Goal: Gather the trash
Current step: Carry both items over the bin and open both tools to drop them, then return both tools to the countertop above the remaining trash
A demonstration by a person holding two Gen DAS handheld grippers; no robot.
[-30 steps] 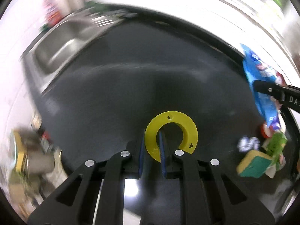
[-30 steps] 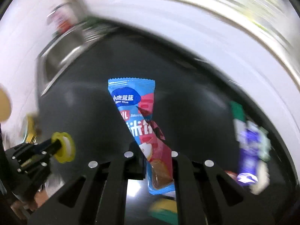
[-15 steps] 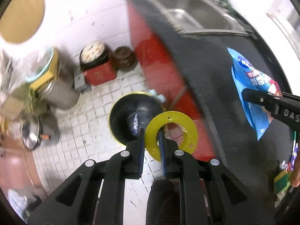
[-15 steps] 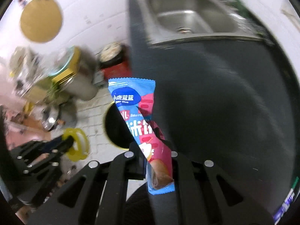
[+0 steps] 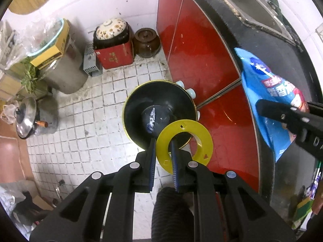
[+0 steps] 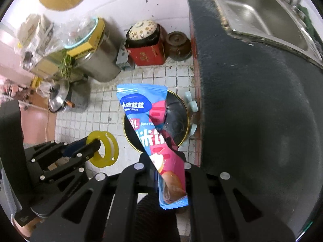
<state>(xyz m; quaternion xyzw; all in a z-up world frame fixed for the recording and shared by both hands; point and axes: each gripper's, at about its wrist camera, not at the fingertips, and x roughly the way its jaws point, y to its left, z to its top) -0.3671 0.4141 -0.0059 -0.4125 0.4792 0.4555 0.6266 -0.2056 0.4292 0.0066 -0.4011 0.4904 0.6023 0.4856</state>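
Tape roll (image 5: 184, 142), a yellow ring, sits pinched by its rim between the narrow fingers of the left gripper (image 5: 164, 157), held in the air above the black, yellow-rimmed bin (image 5: 159, 113) on the white tiled floor (image 5: 80, 125). The left wrist view looks straight into the bin and shows a crumpled scrap (image 5: 151, 119) lying at its bottom, which the other view hides behind packaging. The right gripper (image 6: 164, 161) is clamped on a blue and pink snack wrapper (image 6: 150, 125) that stands up between its fingers, also over the bin's mouth. Only the right wrist view shows the steel sink (image 6: 262, 14) set in the dark countertop (image 6: 262, 111), while the left wrist view alone shows the red cabinet doors (image 5: 197, 44) below that counter. Against the wall stand a red box (image 5: 115, 55) and a brown clay pot (image 5: 147, 42).
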